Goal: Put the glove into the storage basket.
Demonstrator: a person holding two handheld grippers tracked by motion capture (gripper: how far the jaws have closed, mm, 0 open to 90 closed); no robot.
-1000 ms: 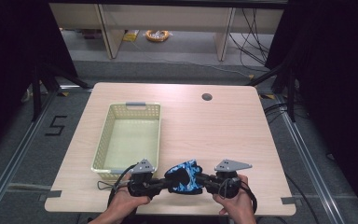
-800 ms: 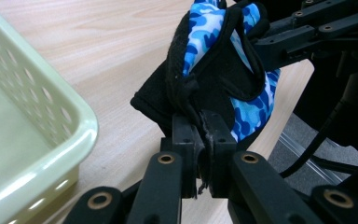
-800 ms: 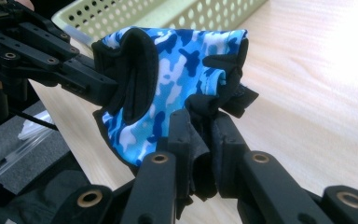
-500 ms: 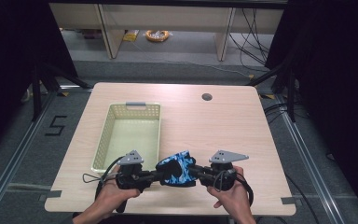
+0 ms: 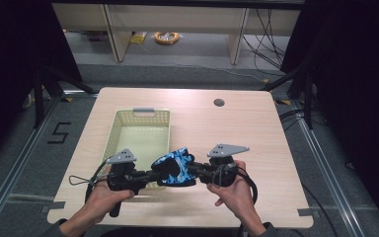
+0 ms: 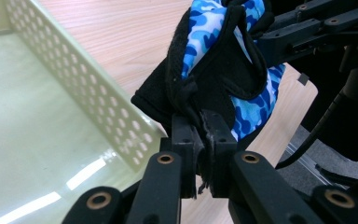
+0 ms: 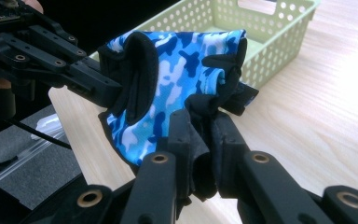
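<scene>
A blue camouflage glove with black trim (image 5: 175,167) hangs in the air between my two grippers, just off the near right corner of the pale green basket (image 5: 139,117). My left gripper (image 5: 150,175) is shut on the glove's black edge (image 6: 200,100) from the left. From the right, my right gripper (image 5: 193,170) is shut on the glove (image 7: 177,79), with black fabric bunched between its pads. In the left gripper view the basket wall (image 6: 88,88) runs along the left, close below the glove.
The basket stands on the left half of the wooden table (image 5: 246,128) and holds nothing. A small round hole (image 5: 219,102) marks the table's far right part. The table's near edge lies just under my hands.
Both grippers have risen with the glove and shifted left, toward the basket's near corner. The glove stays stretched between them.
</scene>
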